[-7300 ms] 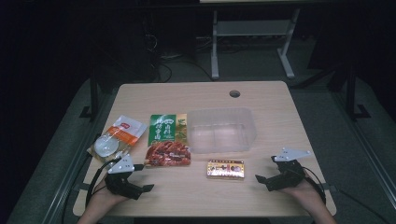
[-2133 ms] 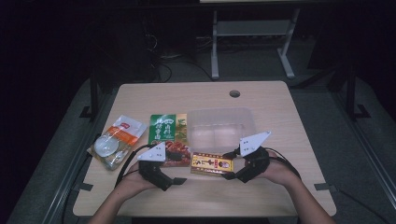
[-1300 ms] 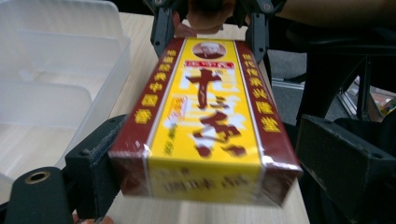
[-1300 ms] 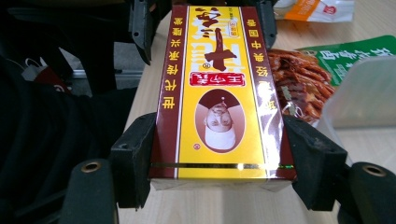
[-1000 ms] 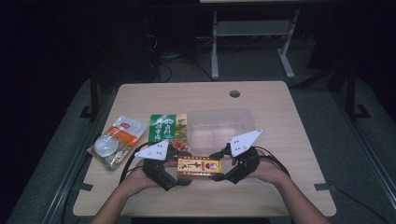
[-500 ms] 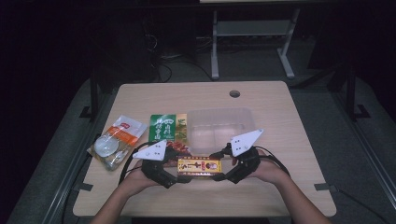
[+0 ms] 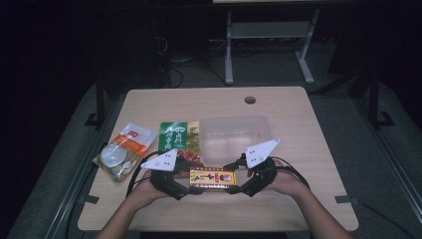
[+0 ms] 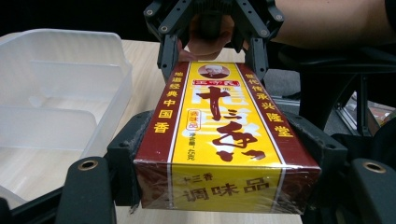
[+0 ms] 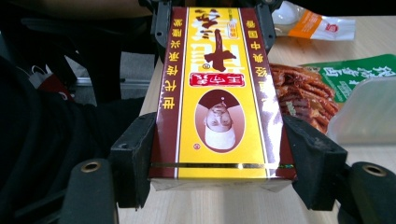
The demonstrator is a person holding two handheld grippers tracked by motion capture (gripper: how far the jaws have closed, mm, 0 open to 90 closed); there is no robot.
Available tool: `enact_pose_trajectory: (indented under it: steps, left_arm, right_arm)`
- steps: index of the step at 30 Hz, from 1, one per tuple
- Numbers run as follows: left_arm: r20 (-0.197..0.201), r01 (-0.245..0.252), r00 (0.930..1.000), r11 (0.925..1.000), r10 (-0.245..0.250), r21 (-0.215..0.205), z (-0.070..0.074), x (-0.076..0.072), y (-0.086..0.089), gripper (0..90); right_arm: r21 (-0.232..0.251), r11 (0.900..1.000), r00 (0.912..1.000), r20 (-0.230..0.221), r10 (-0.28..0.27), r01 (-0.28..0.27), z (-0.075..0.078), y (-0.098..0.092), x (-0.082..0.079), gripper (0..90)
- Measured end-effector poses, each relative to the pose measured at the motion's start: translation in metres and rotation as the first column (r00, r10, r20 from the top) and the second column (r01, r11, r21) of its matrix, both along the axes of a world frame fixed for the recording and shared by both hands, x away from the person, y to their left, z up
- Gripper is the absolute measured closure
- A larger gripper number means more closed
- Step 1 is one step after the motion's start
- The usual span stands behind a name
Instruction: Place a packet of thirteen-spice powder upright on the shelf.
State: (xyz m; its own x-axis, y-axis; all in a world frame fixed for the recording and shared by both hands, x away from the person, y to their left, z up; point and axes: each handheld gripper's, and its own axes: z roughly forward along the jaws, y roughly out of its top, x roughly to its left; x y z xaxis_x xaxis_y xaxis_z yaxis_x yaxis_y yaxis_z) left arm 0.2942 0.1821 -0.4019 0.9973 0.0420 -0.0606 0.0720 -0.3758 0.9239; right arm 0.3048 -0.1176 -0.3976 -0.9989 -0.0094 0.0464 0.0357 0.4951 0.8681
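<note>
The yellow and maroon box lies lengthwise between my two grippers, low in the middle of the high view, just above the near edge of the table. My left gripper has just been closing its jaws, and in the left gripper view they sit against both long sides of the box at its near end, clamped on it. My right gripper grips the other end: in the right gripper view its pads press the maroon sides of the box, the jaws about as far apart as the box is wide.

Just above the box in the high view stands a clear plastic container, and to its left lies a green packet whose lower edge reaches down behind my left gripper. Farther left, an orange and white bag rests near the table's left edge, well apart from the box. Nothing sits between the box and the container.

My left hand and right hand come up from the bottom of the frame, forearms angled inward, the grippers pointing toward each other nearly level with the table.
</note>
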Motion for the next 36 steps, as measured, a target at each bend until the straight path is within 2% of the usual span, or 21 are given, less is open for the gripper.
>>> enact_pose_trajectory:
  steps: [2, 6, 12, 17, 18, 20, 24, 31, 36]
  left_arm:
    - [0.007, 0.002, 1.0000, 1.0000, -0.002, 0.006, 0.001, -0.001, 0.000, 30.9]
    - [0.011, 0.001, 0.9999, 0.9999, -0.001, 0.013, 0.004, -0.002, -0.001, 31.2]
    - [0.018, 0.000, 0.9998, 1.0000, 0.000, -0.007, 0.009, -0.003, -0.002, 31.4]
    - [0.016, -0.003, 0.9999, 0.9999, 0.003, -0.016, 0.011, -0.003, -0.003, 31.4]
    - [0.017, -0.003, 0.9998, 0.9998, 0.003, -0.018, 0.012, -0.003, -0.004, 31.4]
    - [0.021, -0.001, 0.9998, 0.9999, 0.001, -0.014, 0.013, -0.003, -0.007, 31.5]
    - [0.019, -0.004, 0.9998, 0.9999, 0.004, -0.014, 0.014, -0.004, -0.011, 31.6]
    - [0.020, -0.001, 0.9998, 0.9998, 0.001, -0.018, 0.015, -0.005, -0.018, 31.7]
    - [-0.003, -0.008, 1.0000, 0.9997, 0.008, -0.022, 0.016, -0.004, -0.018, 31.8]
  right_arm:
    - [-0.012, 1.000, 0.9999, 0.016, 0.003, -0.002, -0.001, 0.001, 0.000, 32.1]
    - [-0.030, 1.000, 0.9998, 0.019, 0.002, -0.001, -0.003, 0.003, -0.001, 32.1]
    - [-0.089, 0.996, 0.9996, 0.028, 0.002, 0.000, -0.009, 0.011, -0.002, 32.0]
    - [-0.116, 0.993, 0.9994, 0.034, 0.005, -0.001, -0.013, 0.018, -0.003, 31.8]
    - [-0.125, 0.992, 0.9997, 0.022, -0.005, 0.007, -0.014, 0.020, -0.004, 31.8]
    - [-0.143, 0.990, 0.9986, 0.051, 0.013, -0.005, -0.018, 0.023, -0.002, 31.6]
    - [-0.185, 0.983, 0.9987, 0.049, 0.012, -0.003, -0.025, 0.034, -0.004, 31.5]
    - [-0.192, 0.981, 0.9994, 0.030, 0.016, -0.010, -0.035, 0.045, -0.006, 31.5]
    - [-0.182, 0.983, 0.9999, 0.009, 0.010, -0.008, -0.034, 0.043, -0.006, 30.4]
